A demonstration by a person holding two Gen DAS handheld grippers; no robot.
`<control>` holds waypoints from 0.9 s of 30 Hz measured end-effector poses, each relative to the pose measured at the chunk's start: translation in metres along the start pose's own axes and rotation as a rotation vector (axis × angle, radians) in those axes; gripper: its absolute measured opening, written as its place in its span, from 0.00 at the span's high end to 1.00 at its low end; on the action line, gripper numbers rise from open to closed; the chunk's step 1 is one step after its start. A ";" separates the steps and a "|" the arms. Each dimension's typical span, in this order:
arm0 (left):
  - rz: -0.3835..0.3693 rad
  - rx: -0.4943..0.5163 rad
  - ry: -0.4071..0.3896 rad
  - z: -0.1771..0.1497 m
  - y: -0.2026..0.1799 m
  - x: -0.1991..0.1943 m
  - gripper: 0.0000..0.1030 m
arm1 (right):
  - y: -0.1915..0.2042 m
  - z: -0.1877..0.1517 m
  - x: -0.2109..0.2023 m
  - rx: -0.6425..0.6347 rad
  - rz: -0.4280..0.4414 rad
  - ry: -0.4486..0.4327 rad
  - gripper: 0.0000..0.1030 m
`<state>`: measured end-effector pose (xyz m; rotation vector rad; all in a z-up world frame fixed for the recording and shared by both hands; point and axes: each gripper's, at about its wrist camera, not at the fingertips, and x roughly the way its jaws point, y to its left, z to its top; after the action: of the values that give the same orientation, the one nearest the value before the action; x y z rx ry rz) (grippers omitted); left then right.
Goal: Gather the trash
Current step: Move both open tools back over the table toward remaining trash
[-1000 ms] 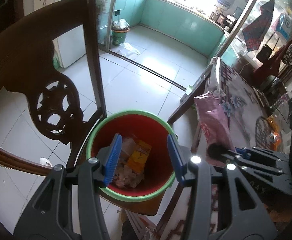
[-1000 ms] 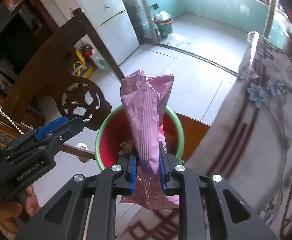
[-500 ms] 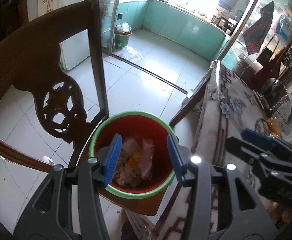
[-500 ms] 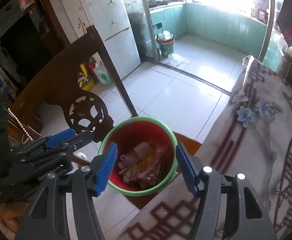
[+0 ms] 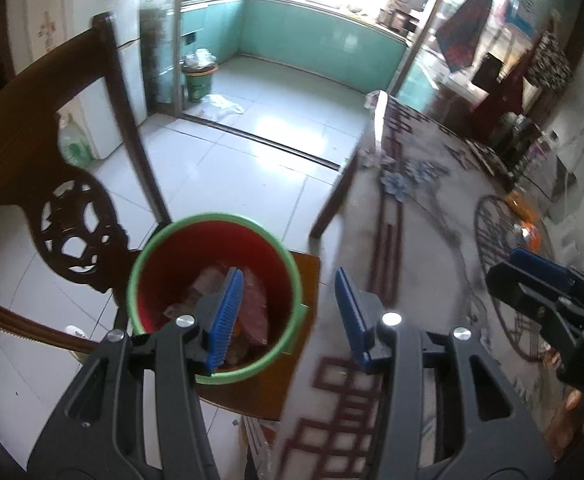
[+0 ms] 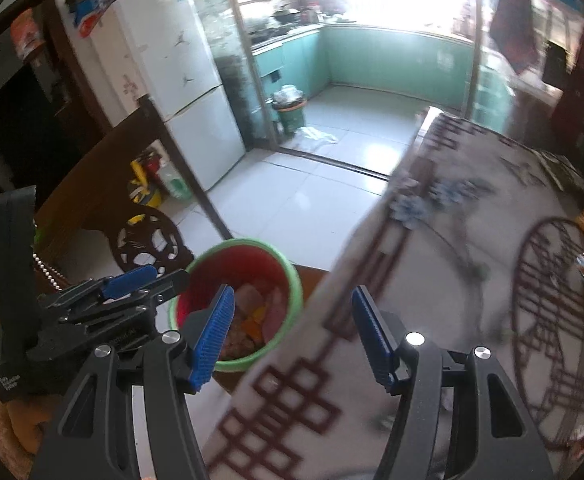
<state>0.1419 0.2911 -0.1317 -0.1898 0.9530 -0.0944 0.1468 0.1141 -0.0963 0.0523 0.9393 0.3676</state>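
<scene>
Nearest, the left gripper [image 5: 288,316] and right gripper [image 6: 292,334] both gape wide with nothing between their blue pads. Just beyond, the red bin [image 5: 216,240] stands upright on a wooden chair [image 5: 295,364], mouth up, holding a pink wrapper [image 5: 254,310] lying lengthwise near-to-far among crumpled wrappers. Only the right view shows the white fridge [image 6: 180,80]; the patterned tablecloth [image 6: 431,280] spreads right.

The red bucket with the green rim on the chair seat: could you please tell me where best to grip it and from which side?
Grip the red bucket by its green rim, from above. It stands upright and open-topped, and the chair back crowds its far-left side, so the near or table-side edge looks freest for the left tongs, one finger inside.
</scene>
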 end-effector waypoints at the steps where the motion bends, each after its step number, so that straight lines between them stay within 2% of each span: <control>1: -0.007 0.014 0.004 -0.002 -0.008 0.001 0.55 | -0.010 -0.005 -0.005 0.018 -0.013 -0.003 0.42; 9: -0.037 0.095 0.026 -0.014 -0.071 0.007 0.55 | -0.101 -0.053 -0.040 0.166 -0.108 0.009 0.40; 14: -0.056 0.131 0.040 -0.027 -0.124 0.009 0.55 | -0.164 -0.087 -0.066 0.235 -0.157 0.035 0.40; 22: -0.115 0.203 0.058 -0.053 -0.229 0.014 0.55 | -0.274 -0.134 -0.122 0.327 -0.238 0.034 0.39; 27: -0.194 0.278 0.101 -0.084 -0.307 0.024 0.55 | -0.342 -0.154 -0.152 0.383 -0.304 0.017 0.39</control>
<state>0.0882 -0.0237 -0.1356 -0.0203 1.0091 -0.4157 0.0412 -0.2746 -0.1384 0.2534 1.0072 -0.0966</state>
